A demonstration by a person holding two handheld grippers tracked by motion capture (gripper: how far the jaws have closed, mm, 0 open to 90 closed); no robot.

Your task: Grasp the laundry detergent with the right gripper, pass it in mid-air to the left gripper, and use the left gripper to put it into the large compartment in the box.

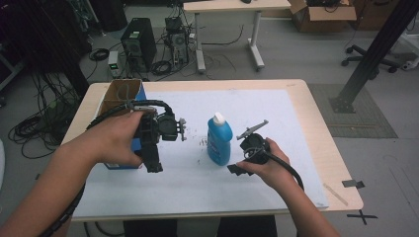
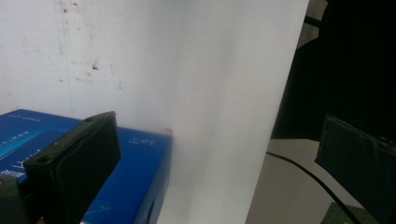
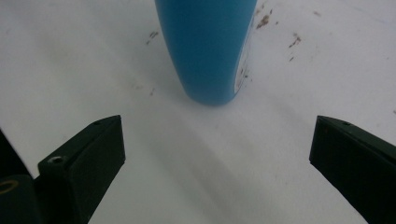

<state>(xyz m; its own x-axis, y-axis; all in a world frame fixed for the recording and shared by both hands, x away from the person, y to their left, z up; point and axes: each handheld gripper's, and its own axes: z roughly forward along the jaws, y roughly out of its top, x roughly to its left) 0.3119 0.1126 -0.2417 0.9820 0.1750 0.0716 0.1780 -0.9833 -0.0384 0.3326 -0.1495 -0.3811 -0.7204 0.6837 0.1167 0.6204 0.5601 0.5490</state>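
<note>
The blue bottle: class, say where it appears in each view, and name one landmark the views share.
High view: blue bottle stands mid-table, between the grippers, on the white mat.
Left gripper view: no bottle; a blue box lies at lower left.
Right gripper view: bottle base at top centre, ahead of the open jaws.
Shared landmark: the white mat.

Wooden table (image 1: 316, 123) under a stained white sheet (image 1: 276, 113), with upright blue bottle (image 1: 219, 140) and blue-sided cardboard box (image 1: 121, 94).

Black grippers (image 1: 153, 143), corrugated cables (bare forearms)
</note>
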